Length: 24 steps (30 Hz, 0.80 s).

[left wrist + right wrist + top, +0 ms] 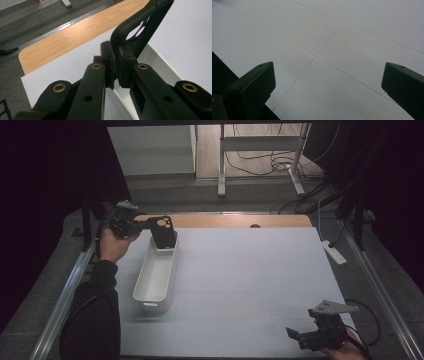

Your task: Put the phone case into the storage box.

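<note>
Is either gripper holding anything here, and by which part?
The left gripper holds a black phone case by its edge near the camera cutout, over the far end of the white bin. The right gripper holds nothing, jaws wide apart.

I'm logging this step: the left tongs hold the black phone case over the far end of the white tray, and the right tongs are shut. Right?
Not quite. The right tongs are open: the right gripper view shows their jaws wide apart over the bare table. The rest holds: the left tongs grip the black phone case over the far end of the white tray.
</note>
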Each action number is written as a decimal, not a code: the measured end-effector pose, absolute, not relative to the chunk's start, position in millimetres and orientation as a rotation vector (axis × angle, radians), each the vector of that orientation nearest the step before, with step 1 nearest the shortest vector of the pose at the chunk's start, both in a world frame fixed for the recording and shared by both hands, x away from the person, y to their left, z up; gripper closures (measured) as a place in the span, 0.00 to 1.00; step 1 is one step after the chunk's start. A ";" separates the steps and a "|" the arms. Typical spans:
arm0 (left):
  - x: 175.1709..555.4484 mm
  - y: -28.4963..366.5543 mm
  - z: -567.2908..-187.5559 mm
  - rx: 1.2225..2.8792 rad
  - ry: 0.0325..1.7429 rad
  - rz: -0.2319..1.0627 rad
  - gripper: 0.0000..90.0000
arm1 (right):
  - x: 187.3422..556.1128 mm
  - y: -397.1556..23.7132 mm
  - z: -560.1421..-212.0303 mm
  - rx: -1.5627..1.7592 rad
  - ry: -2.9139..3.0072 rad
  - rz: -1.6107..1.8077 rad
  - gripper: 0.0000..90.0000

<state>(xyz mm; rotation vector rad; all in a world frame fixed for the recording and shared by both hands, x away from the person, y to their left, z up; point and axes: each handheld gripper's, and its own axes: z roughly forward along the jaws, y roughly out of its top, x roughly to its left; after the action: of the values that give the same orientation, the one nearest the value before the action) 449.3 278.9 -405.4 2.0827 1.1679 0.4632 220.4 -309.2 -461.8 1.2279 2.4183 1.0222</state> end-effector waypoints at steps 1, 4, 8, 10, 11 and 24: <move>450.0 278.7 -406.4 2.081 1.169 0.468 0.95 | 220.4 -309.2 -461.8 1.228 2.419 1.022 0.00; 451.8 278.4 -409.3 2.074 1.171 0.473 0.95 | 220.6 -309.1 -462.0 1.227 2.419 1.025 0.00; 454.2 277.1 -413.7 2.075 1.168 0.480 0.95 | 220.7 -309.3 -461.9 1.228 2.422 1.023 0.00; 455.4 275.9 -416.0 2.076 1.164 0.483 0.95 | 220.7 -309.3 -462.0 1.229 2.423 1.024 0.00; 455.9 275.3 -416.8 2.078 1.162 0.484 0.95 | 220.9 -309.3 -462.0 1.230 2.425 1.024 0.00; 464.6 271.6 -423.7 2.059 1.164 0.504 0.94 | 221.0 -309.3 -462.1 1.229 2.429 1.026 0.00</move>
<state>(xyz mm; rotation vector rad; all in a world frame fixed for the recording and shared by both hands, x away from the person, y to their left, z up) 464.6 271.6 -423.7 2.0587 1.1639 0.5043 221.0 -309.3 -462.1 1.2287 2.4295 1.0257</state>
